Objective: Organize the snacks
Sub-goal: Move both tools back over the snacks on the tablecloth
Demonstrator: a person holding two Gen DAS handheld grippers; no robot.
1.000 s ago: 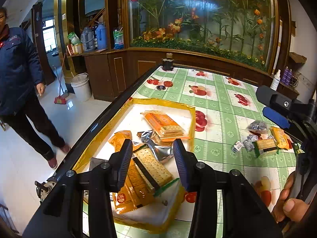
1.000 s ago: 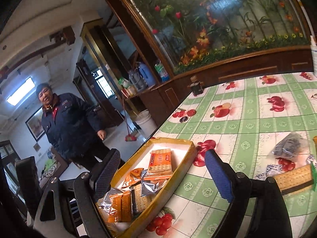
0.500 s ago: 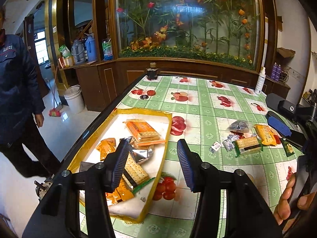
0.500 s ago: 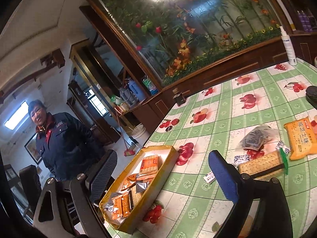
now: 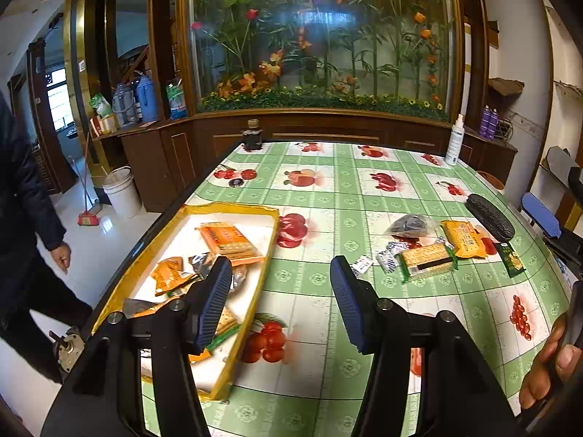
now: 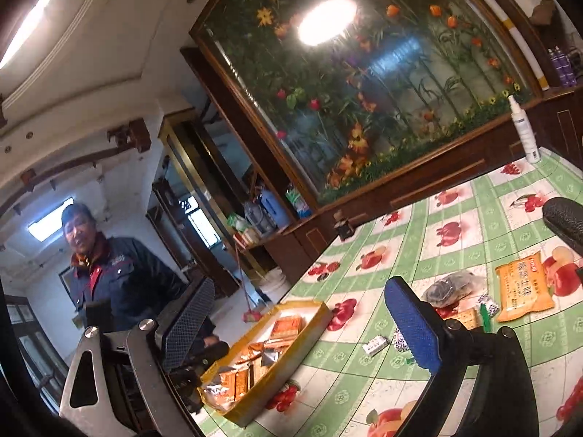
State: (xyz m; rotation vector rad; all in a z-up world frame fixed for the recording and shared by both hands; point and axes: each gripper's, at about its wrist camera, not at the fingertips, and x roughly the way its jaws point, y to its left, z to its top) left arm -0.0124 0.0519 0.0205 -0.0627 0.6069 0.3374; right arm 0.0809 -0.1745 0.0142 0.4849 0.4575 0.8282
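Note:
A yellow-rimmed tray (image 5: 271,218) at the table's left edge holds several orange and silver snack packets. It also shows in the right wrist view (image 6: 322,313). Loose snacks lie to the right: a cracker pack (image 5: 428,258), an orange packet (image 5: 462,238), a clear bag of dark pieces (image 5: 411,224), small wrapped sweets (image 5: 386,258) and a green packet (image 5: 512,260). My left gripper (image 5: 278,273) hovers by the tray's right rim, jaws opening, nothing between them. My right gripper (image 6: 298,309) stands wide, jaws still opening, empty; the orange packet (image 6: 523,289) lies to its right.
A black case (image 5: 490,216) lies beyond the loose snacks. A spray bottle (image 5: 453,142) and a dark jar (image 5: 252,134) stand at the far table edge. A person in a dark jacket (image 6: 120,284) stands left of the table, near a bucket (image 5: 122,191) and broom.
Both grippers have moved right, off the tray and toward the loose snacks. The left jaws have spread wider, and the right jaws a little.

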